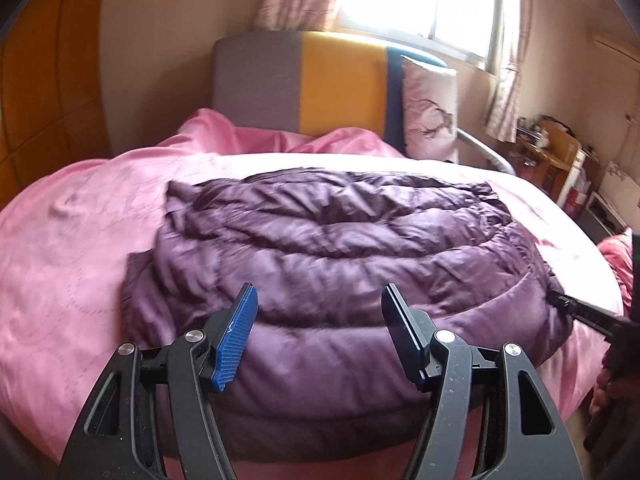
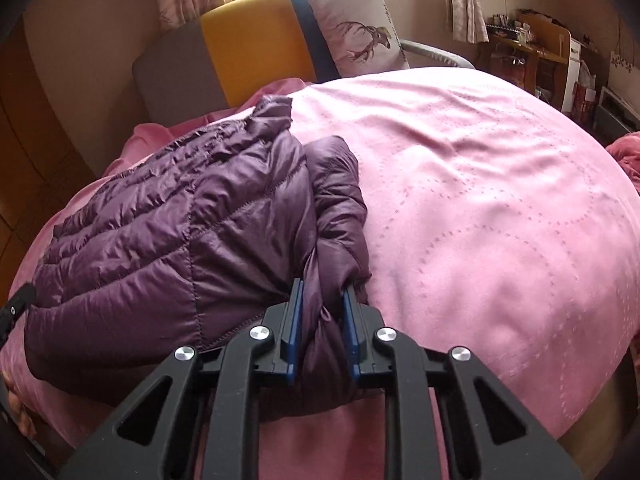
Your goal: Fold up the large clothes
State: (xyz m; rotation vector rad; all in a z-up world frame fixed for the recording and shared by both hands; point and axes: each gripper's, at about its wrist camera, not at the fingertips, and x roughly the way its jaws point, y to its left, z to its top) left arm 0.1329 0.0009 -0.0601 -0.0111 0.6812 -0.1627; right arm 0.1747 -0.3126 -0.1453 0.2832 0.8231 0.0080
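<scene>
Purple quilted down jacket [image 1: 344, 248] lies in a folded heap on the pink bedspread [image 1: 68, 280], directly ahead of the left gripper [image 1: 316, 316] and spreading to both sides of it. That gripper's jaws stand wide apart with nothing between them; the near edge of the jacket passes below its black frame and is cut off at the bottom of the left wrist view, so I cannot tell whether the fingers touch the cloth. To the right of the left gripper, at the jacket's far right edge, a dark finger of the right gripper [image 1: 576, 308] reaches in; most of it is lost past the rim of that view.

In the right wrist view the right gripper [image 2: 323, 300] is closed narrow on a bunched fold of the jacket [image 2: 160, 248], the cloth squeezed between its blue pads [image 2: 295, 320]. The rest of the jacket lies to the left of this gripper, and bare bedspread [image 2: 500, 220] to the right. How many layers are pinched is hidden by the bunching.

Beyond both grippers stand a grey, yellow and blue headboard [image 1: 340, 84] and a pillow [image 2: 356, 32] with a deer print. The window [image 1: 420, 0] above is washed out by glare, and the wooden furniture [image 1: 548, 148] far to the right is too small to make out
</scene>
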